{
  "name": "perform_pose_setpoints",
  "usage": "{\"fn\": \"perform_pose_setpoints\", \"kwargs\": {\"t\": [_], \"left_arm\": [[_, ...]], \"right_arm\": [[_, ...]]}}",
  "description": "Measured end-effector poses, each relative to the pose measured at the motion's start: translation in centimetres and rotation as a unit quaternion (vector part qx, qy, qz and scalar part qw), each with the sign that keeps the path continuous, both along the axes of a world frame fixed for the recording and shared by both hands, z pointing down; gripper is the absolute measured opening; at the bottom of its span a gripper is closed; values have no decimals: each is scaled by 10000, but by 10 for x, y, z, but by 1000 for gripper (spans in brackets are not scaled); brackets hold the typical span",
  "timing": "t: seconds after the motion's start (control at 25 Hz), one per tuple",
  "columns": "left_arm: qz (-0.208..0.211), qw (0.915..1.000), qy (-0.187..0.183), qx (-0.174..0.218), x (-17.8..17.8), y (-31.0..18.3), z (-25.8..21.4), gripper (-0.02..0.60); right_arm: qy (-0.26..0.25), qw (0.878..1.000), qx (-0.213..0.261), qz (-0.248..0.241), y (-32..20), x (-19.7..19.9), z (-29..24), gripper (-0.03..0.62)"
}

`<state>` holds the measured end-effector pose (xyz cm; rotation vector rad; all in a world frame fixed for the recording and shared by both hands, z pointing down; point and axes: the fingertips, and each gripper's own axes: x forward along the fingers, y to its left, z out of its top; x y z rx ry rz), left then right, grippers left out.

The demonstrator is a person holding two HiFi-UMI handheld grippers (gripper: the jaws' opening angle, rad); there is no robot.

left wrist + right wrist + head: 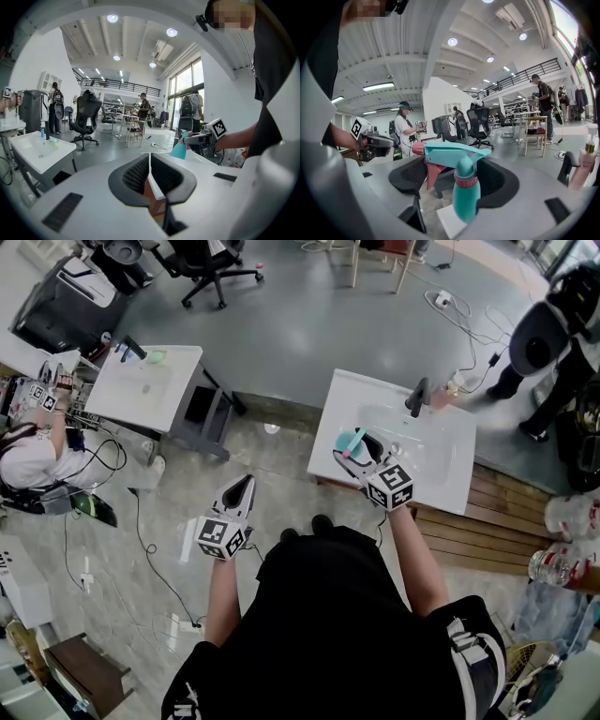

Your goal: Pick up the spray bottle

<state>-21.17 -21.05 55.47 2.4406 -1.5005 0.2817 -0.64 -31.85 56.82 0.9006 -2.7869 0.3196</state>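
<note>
Lower left of centre, the left gripper (pixel 242 491) hangs over the floor, jaws pressed together on nothing. Just above, right of centre, the right gripper (pixel 362 450) is clamped round the spray bottle (pixel 466 190), which stands upright by the left edge of the white sink (pixel 441 465). The risk, I'd say, is slip: that smooth, rounded teal plastic could slide through the ribbed black pads if the hand tilts. Beyond stands a dark tap (pixel 417 397).
</note>
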Motion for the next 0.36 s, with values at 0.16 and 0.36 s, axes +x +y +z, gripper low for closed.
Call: {"fn": "perform_pose_setpoints", "kwargs": {"t": [0.16,0.36], "left_arm": [[24,10000,-3,12,4,-1,-1,31],[41,10000,-14,30,11,-3,-2,31]], "right_arm": [[-13,10000,-9,14,1,3,1,342],[-24,10000,-19,30,1,11,2,342]]}}
